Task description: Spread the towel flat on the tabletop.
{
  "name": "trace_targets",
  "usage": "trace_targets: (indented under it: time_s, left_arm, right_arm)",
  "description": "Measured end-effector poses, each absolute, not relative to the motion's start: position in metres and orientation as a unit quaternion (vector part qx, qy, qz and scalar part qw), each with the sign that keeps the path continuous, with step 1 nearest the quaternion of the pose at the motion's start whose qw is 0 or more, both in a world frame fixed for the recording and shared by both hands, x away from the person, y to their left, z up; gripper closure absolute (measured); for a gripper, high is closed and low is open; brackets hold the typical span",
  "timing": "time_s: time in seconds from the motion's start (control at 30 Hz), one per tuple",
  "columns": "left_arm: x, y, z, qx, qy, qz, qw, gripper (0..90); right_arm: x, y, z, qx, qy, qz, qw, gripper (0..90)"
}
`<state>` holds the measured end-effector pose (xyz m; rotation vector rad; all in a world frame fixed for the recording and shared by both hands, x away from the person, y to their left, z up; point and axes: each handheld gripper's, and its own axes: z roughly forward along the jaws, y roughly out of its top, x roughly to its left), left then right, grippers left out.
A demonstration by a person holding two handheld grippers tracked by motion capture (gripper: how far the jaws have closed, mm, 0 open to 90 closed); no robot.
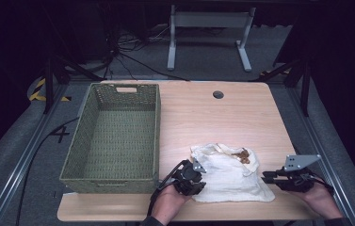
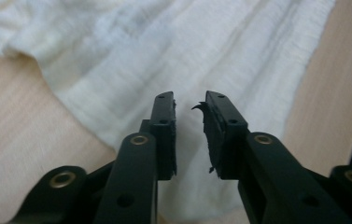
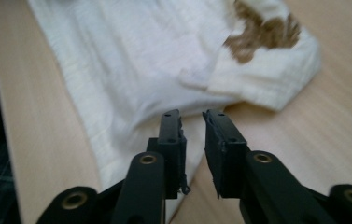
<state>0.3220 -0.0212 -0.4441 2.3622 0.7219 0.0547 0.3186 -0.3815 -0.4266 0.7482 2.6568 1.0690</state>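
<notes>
- White crumpled cloth [image 1: 229, 174] lies at the table's [image 1: 241, 113] near edge.
- Left gripper [image 2: 190, 116] and right gripper [image 3: 192, 128]: jaws slightly spread, pinching nothing.
- Woven green basket [image 1: 114, 136] fills the left side.

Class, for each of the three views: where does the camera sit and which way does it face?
High view: above the near side, looking forward and down on table, basket, both hands.
Left gripper view: along the left gripper, jaws apart over the white cloth.
Right gripper view: along the right gripper toward it.
Shared: the cloth.
</notes>
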Motion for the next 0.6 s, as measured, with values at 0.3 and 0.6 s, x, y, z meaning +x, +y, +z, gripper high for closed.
trace_targets:
  time_s: [0.3,0.6]
  left_arm:
    - [0.339,-0.030,-0.452,0.904,0.275,0.051,0.322,53.3]
    - [0.338,-0.028,-0.455,0.904,0.274,0.053,0.324,47.0]
  right_arm:
    - [0.344,-0.358,-0.424,0.237,0.896,0.359,0.106,70.1]
    - [0.349,-0.347,-0.437,0.230,0.911,0.328,0.101,66.6]
